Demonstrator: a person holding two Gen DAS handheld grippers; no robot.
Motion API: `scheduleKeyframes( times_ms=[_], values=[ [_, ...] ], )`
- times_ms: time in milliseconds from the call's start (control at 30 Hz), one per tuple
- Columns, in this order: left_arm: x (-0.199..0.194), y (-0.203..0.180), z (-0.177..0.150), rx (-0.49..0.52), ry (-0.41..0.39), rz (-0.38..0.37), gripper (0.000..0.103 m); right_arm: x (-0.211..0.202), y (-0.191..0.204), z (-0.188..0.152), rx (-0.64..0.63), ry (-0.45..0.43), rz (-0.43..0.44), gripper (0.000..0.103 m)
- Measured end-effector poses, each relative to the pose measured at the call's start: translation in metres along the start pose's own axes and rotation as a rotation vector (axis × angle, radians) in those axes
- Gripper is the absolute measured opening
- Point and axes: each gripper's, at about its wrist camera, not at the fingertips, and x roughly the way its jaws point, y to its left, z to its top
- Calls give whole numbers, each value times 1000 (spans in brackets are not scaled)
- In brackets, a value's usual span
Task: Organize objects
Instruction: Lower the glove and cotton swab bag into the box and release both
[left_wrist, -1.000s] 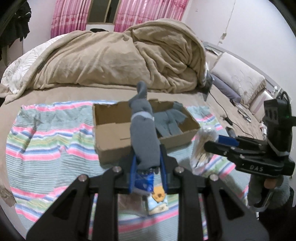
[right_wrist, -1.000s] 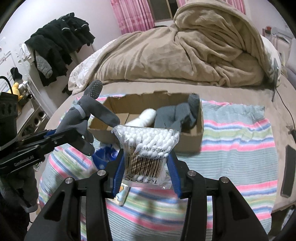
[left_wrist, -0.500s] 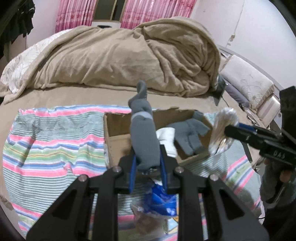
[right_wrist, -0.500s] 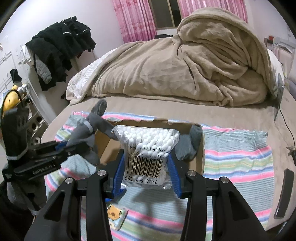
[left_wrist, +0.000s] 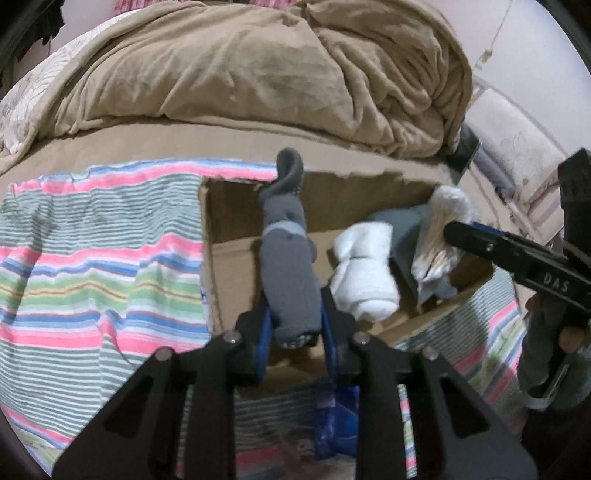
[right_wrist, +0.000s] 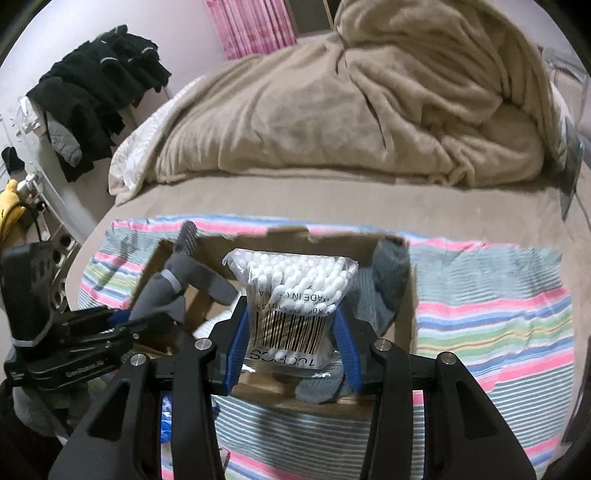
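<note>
The left gripper (left_wrist: 293, 325) has its blue-padded jaws clamped on the cuff end of a dark grey knit glove (left_wrist: 290, 266), though the jaws are just starting to ease apart with the glove between them. The glove stands up from the jaws, its fingertip curling at the top, and hangs over the open brown cardboard box (left_wrist: 229, 206) directly ahead of the left gripper. Below those jaws, on the near side of the box, lies a crumpled blue wrapper (left_wrist: 338, 417).

The right gripper (right_wrist: 293, 343) is clamped on a clear plastic bag of white cotton swabs (right_wrist: 291, 291) with a barcode label, held upright above the box's right part. In the left wrist view this bag (left_wrist: 441, 229) sits at the tip of the right gripper (left_wrist: 465, 236), over the box's right end.

Inside the box, just right of the left gripper's glove, lies a rolled white cloth bundle (left_wrist: 364, 273), and beyond it a second grey glove (left_wrist: 402, 229), beside the swab bag.

The box rests on a striped pink, green and blue cloth (left_wrist: 92, 266) spread on the bed. Beyond the box a heaped tan blanket (left_wrist: 258, 66) lies. Far left of the right gripper, black clothes (right_wrist: 99, 88) hang in a pile.
</note>
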Motion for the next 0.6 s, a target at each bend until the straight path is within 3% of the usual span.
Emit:
scheduleKeyframes(
  times_ms=[233, 367, 467, 600],
  values=[
    [0, -9, -2, 11, 13, 33, 34, 27, 7, -6, -26, 71, -13, 44],
    [-10, -14, -6, 23, 6, 27, 54, 28, 11, -12, -24, 84, -11, 46],
    [-19, -15, -9, 18, -4, 31, 57, 22, 11, -12, -17, 79, -12, 48],
    [-31, -15, -13, 0, -25, 40, 69, 7, 12, -11, -6, 52, -8, 59]
  ],
)
